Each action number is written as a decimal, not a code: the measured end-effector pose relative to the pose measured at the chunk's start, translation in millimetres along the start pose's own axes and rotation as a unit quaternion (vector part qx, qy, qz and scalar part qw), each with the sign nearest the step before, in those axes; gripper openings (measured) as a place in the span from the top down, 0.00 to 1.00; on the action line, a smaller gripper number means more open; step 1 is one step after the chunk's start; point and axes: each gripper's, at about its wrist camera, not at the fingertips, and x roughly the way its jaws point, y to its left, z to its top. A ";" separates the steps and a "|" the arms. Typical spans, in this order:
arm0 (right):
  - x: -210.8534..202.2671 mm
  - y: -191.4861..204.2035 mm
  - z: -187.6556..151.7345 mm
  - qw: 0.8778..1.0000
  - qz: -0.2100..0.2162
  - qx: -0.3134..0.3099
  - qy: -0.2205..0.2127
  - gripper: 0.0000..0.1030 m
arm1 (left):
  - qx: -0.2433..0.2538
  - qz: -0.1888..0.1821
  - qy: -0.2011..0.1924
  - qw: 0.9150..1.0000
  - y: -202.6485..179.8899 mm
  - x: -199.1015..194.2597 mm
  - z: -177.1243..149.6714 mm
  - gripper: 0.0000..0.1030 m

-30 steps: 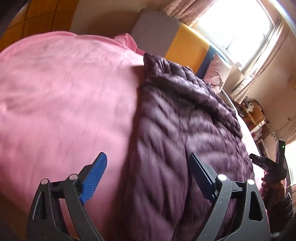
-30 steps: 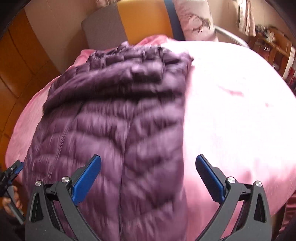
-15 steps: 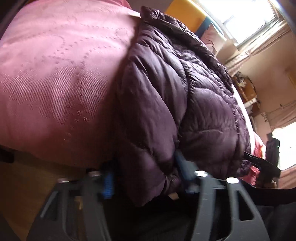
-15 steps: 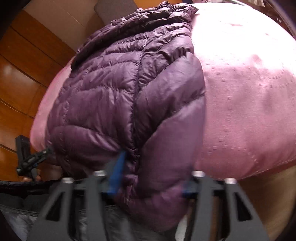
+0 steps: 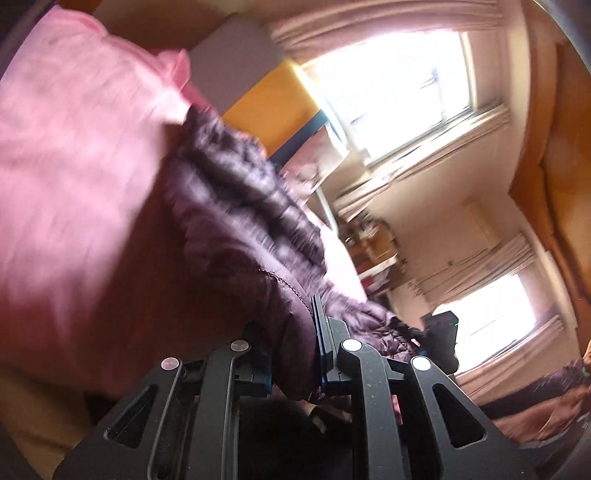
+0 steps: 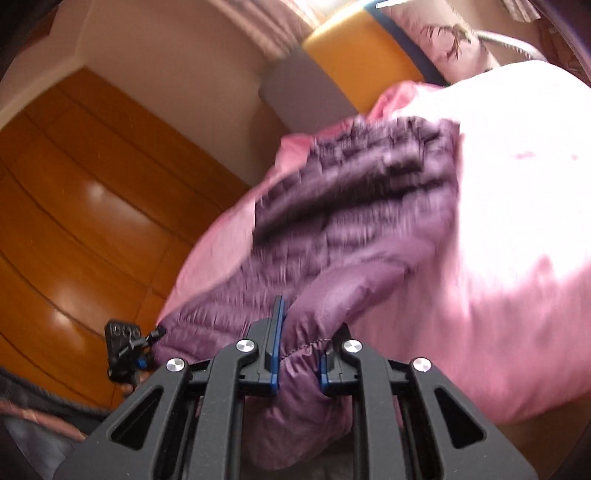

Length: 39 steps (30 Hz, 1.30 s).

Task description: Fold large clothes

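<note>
A dark purple quilted puffer jacket [image 5: 236, 221] lies lengthwise on a bed with a pink cover [image 5: 74, 177]. My left gripper [image 5: 291, 354] is shut on the jacket's near hem at one corner. My right gripper [image 6: 299, 354] is shut on the hem at the other corner of the jacket [image 6: 351, 221]. Both hold the hem lifted off the pink cover [image 6: 517, 240]. Each gripper shows small in the other's view: the right one [image 5: 439, 339] and the left one [image 6: 123, 350]. The far collar end still rests on the bed.
A grey, yellow and blue headboard [image 6: 354, 48] and a pillow [image 6: 450, 33] stand at the bed's far end. Wooden wardrobe panels [image 6: 74, 221] are on one side. Bright windows [image 5: 399, 85] and cluttered shelves [image 5: 373, 243] are on the other side.
Both grippers went from open above the jacket, down to its near hem, closed on it, and have now lifted it; both views tilt upward and blur.
</note>
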 end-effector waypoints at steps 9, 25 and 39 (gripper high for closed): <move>43.7 -32.7 108.7 0.997 -0.018 0.055 -0.044 0.87 | 0.004 -0.012 -0.021 1.000 5.4 65.7 101.0 0.85; 108.0 -90.4 177.0 0.989 -0.034 0.126 -0.076 0.02 | -0.103 0.091 -0.052 0.989 82.9 128.0 194.0 0.17; 119.8 -107.1 63.0 0.987 -0.141 0.079 -0.004 0.54 | -0.068 0.060 0.061 0.994 111.3 141.7 95.4 0.42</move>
